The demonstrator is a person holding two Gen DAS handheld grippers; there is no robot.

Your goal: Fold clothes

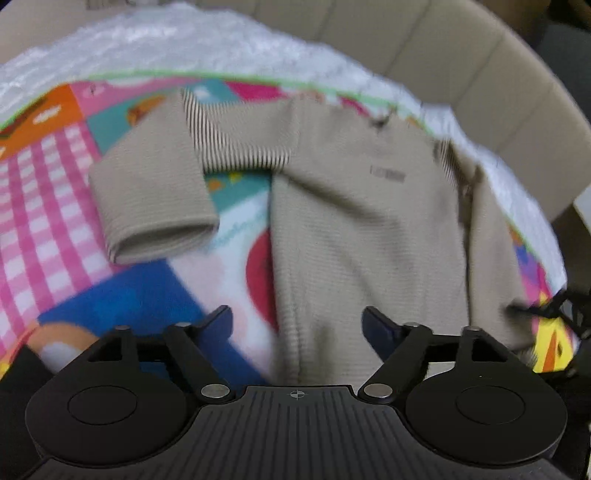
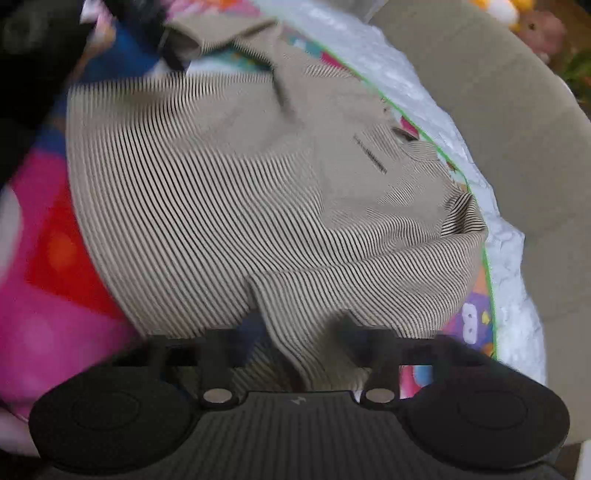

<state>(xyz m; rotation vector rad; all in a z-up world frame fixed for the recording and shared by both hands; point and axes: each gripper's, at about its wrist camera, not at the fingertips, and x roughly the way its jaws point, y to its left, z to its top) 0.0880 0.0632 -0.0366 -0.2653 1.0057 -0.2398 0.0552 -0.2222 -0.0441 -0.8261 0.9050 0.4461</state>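
A beige ribbed sweater (image 1: 362,229) lies on a colourful patchwork blanket (image 1: 48,192), its left sleeve (image 1: 155,184) folded out to the side. My left gripper (image 1: 297,325) is open, its fingers straddling the sweater's lower hem. In the right wrist view the sweater (image 2: 221,206) fills the frame, blurred. My right gripper (image 2: 295,350) sits at the sweater's sleeve or hem; cloth lies between its wide-spread fingers. The left gripper (image 2: 173,48) shows at the top left, blurred.
The blanket lies over a white fluffy cover (image 1: 184,40) on a beige padded sofa (image 1: 461,55). The sofa back (image 2: 517,147) curves round the right side. Stuffed toys (image 2: 532,26) sit beyond it.
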